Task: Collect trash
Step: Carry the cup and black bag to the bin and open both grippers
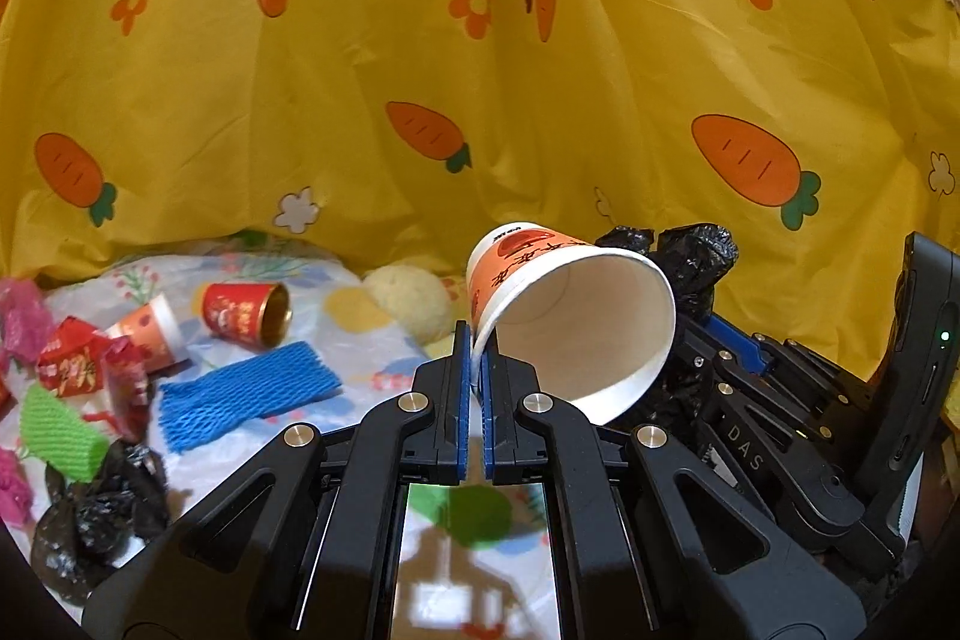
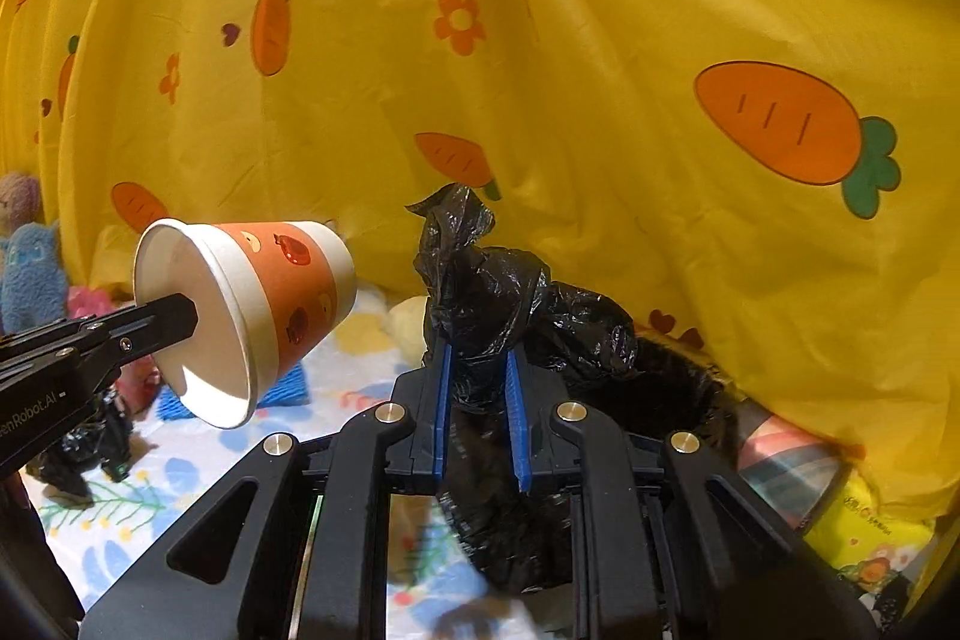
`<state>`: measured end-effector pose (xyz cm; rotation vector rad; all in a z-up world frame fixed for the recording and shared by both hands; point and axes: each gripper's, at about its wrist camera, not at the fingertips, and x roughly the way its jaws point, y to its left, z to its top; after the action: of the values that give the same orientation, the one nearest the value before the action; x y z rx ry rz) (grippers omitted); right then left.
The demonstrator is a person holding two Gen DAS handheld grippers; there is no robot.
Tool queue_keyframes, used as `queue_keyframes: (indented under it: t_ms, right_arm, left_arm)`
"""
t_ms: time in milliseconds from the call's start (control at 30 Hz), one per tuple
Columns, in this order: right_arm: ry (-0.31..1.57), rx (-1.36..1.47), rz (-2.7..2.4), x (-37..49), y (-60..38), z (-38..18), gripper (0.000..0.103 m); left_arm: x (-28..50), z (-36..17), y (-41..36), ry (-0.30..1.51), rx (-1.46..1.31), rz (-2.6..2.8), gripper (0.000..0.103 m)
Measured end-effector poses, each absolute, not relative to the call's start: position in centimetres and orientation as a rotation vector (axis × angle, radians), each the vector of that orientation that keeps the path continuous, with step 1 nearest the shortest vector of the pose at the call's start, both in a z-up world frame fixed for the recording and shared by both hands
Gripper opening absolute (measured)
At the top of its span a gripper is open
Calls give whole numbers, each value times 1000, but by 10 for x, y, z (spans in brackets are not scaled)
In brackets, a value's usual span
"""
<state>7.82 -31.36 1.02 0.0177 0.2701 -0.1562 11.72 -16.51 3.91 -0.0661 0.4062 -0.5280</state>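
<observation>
An orange and white paper cup [image 1: 570, 316] lies on its side in the air, its rim pinched between the blue pads of my left gripper [image 1: 477, 346], which is shut on it. In the right wrist view the same cup [image 2: 264, 304] hangs at the left with the left gripper's finger [image 2: 162, 319] inside its mouth. My right gripper [image 2: 477, 370] is shut on a bunched edge of a black bin bag [image 2: 480, 268], whose dark opening [image 2: 666, 394] gapes just to the right. The bag [image 1: 696, 256] sits right behind the cup in the left wrist view.
Trash lies on the flowered sheet [image 1: 372, 340] at left: a red can [image 1: 246, 313], another paper cup [image 1: 153, 328], blue foam net [image 1: 246, 394], green net [image 1: 60, 430], red wrappers [image 1: 90, 364], a knotted black bag [image 1: 96, 514]. A yellow carrot-print cloth [image 1: 480, 70] hangs behind.
</observation>
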Motion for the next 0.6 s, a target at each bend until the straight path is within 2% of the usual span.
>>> queue_keyframes:
  t_ms: [300,600]
  right_arm:
    - [273,46,-264,96,-366,8,17]
    - [282,65,-308,107,-384,0,17]
  left_arm:
    - [164,26,-241,469,-42,-649,2]
    - [199,4,-270,539,-45,-707,2]
